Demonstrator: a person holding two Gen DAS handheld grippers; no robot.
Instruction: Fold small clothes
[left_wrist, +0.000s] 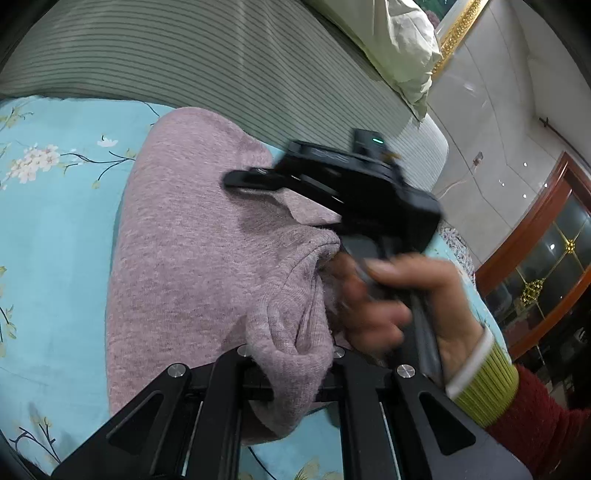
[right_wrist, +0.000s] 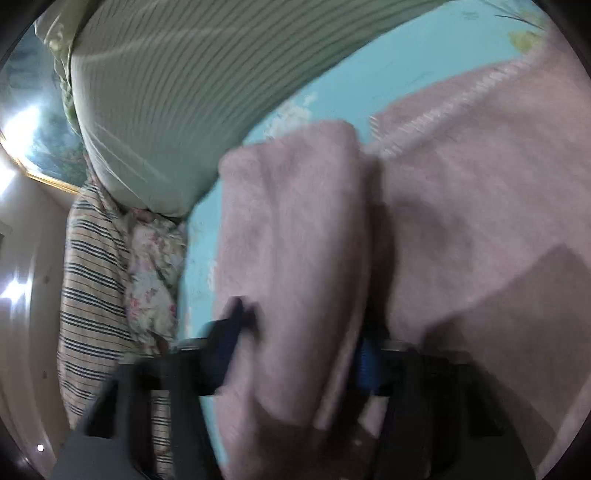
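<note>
Pink knit garment lies lengthwise along the floral bed sheet; left gripper and right gripper each clamp a bunched fold.

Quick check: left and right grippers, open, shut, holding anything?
Left gripper: shut on the pink knitted garment.
Right gripper: closed on a fold of the same garment, though the view is blurred.

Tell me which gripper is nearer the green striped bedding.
Right. The right gripper reaches over the pink sweater, close to the green striped bedding; the left gripper holds the sweater's near edge, farther back.
</note>
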